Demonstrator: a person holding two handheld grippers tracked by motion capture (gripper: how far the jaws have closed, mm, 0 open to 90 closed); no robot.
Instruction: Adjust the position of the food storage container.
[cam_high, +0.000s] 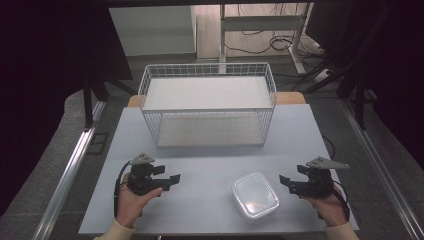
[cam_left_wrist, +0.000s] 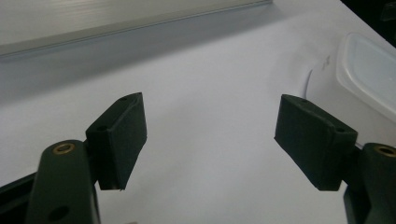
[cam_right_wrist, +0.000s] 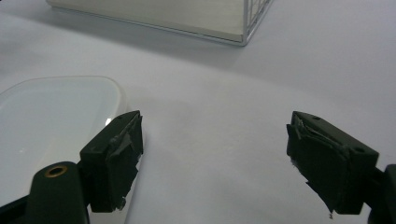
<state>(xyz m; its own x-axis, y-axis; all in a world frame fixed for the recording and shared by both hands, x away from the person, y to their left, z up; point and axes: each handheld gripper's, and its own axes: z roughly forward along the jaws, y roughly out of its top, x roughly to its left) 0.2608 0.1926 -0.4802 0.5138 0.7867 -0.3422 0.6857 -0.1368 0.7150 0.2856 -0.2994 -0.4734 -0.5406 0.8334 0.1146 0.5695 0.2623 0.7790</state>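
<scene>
right now we are hovering both tools low over the table (cam_high: 200, 165), and the plastic box (cam_high: 255, 195) with its lid on is sitting at about five o'clock on the tabletop, between our two hands but much nearer the right one. the wire basket (cam_high: 207, 102) is standing at twelve o'clock, well apart from the box.

our right gripper (cam_high: 286, 182) is pointing toward nine o'clock, straight at the box's near side, with its jaws spread wide and holding nothing; in the right gripper view the box (cam_right_wrist: 51, 126) is lying just beside the left jaw, not between the two. our left gripper (cam_high: 171, 181) is pointing toward three o'clock, also gaping wide and empty, and in the left gripper view the box (cam_left_wrist: 369, 70) is showing at the far right, off the line of the jaws.

to do the reach well, we are judging that the right tool should be swinging a little toward the box so that its rim is coming between the pads, staying level with the table and low enough to catch the wall rather than skating over the smooth lid. both wrists are lying flat, forearms coming in from six o'clock, hands wrapped around the handles.
</scene>
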